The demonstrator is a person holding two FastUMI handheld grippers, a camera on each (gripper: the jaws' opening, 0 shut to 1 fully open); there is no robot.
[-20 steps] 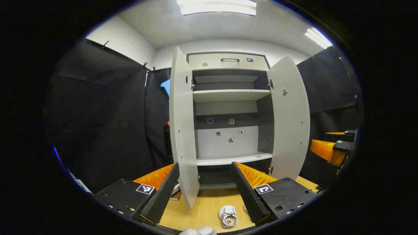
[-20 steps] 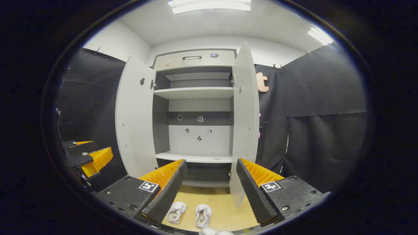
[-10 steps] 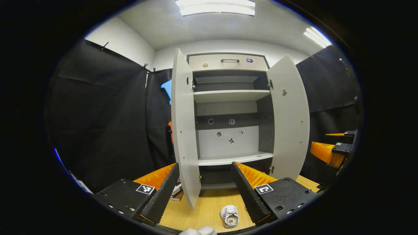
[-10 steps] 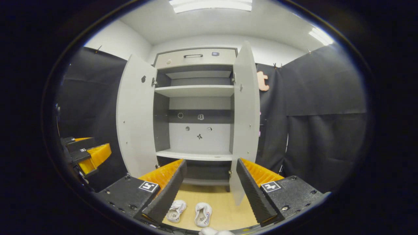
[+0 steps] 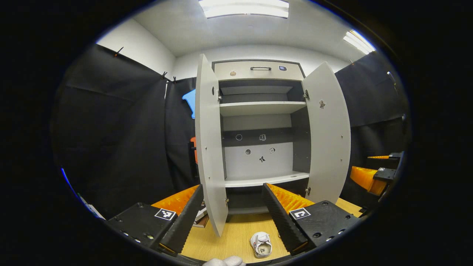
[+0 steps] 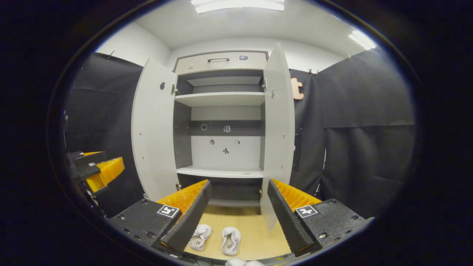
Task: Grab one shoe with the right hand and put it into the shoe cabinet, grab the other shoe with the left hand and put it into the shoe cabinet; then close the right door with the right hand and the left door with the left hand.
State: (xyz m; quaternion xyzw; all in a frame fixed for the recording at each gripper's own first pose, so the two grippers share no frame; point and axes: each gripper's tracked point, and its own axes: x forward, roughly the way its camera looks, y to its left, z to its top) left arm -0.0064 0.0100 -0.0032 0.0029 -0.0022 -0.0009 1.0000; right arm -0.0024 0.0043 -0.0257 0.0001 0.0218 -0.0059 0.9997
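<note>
Cabinet [image 6: 221, 111], centre of the right gripper view: both doors open, shelves bare. Left door [image 6: 153, 129] and right door [image 6: 279, 125] swung outward. Two shoes [image 6: 216, 238] at lower centre, side by side on the wooden floor [image 6: 255, 236] before the cabinet. Right gripper [image 6: 236, 218], bottom of frame: jaws wide, holding nothing. Left gripper [image 5: 232, 214], bottom of the left gripper view: jaws wide, empty; one shoe [image 5: 261, 244] between its fingers on the floor.
</note>
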